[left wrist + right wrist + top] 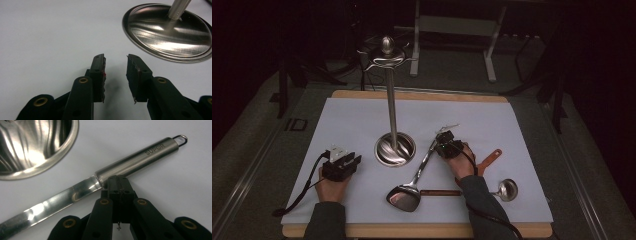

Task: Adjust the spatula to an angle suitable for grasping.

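A steel utensil stand (395,149) with a round base, a tall pole and hooks on top rises mid-table. A long steel spatula (422,167) lies on the white sheet, its head (404,197) near the front edge. My right gripper (442,139) is shut with nothing between its jaws. In the right gripper view its tips (119,180) sit at the near side of the spatula's handle (140,157), where the tube meets the flat shank; I cannot tell whether they touch it. My left gripper (344,156) rests at the left, open and empty (115,58), with the stand's base (167,32) ahead to its right.
A small ladle (508,190) with a wooden handle (439,192) lies at the front right. Another wooden handle (492,159) pokes out beside the right hand. The white sheet (362,115) covers a wooden board. Dark floor and metal frame legs lie beyond the table.
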Demonstrator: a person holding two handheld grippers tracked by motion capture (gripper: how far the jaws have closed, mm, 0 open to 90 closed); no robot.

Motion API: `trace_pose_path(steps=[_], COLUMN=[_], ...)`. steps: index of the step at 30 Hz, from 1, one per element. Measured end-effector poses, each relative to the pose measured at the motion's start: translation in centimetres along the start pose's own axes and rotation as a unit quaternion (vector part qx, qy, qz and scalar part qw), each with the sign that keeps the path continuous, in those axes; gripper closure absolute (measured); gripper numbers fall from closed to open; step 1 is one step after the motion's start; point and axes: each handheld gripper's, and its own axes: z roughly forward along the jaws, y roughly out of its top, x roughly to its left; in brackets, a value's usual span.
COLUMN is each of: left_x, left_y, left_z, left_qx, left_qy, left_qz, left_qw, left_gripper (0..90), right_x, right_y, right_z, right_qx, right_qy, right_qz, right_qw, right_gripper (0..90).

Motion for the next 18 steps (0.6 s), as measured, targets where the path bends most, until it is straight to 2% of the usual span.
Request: trace_pose_path(steps=[4, 5, 8, 11, 16, 18], left_x=[0.0, 0.0, 0.0, 0.0, 0.0, 0.0], left_y=[0.0, 0.0, 0.0, 0.0, 0.0, 0.0], left_z=[0.0, 0.0, 0.0, 0.0, 0.0, 0.0], left_qx=[0.000, 0.000, 0.000, 0.000, -0.001, 0.000], left_qy=[0.000, 0.000, -0.001, 0.000, 0.000, 0.000], left_qz=[0.000, 0.000, 0.000, -0.001, 0.000, 0.000], left_qw=[1.0000, 1.0000, 1.0000, 1.0000, 1.0000, 1.0000], left_gripper=[67.6, 67.6, 67.5, 67.4, 67.1, 67.0], right_x=[0.1, 0.1, -0.1, 0.0, 0.6, 1.0], right_y=[0.6, 0.7, 1.2, 1.8, 2.6, 2.8], right_z=[0.3, 0.4, 0.3, 0.4, 1.4, 1.8], right_qx=[0.006, 0.007, 0.001, 0.001, 0.012, 0.021], right_qy=[0.009, 0.009, 0.033, 0.045, 0.017, 0.003], right_qz=[0.010, 0.013, 0.041, 0.056, 0.082, 0.080], right_qw=[0.9999, 0.9998, 0.9986, 0.9974, 0.9964, 0.9966], right_gripper=[88.5, 83.8, 70.0, 56.7, 46.3, 43.5])
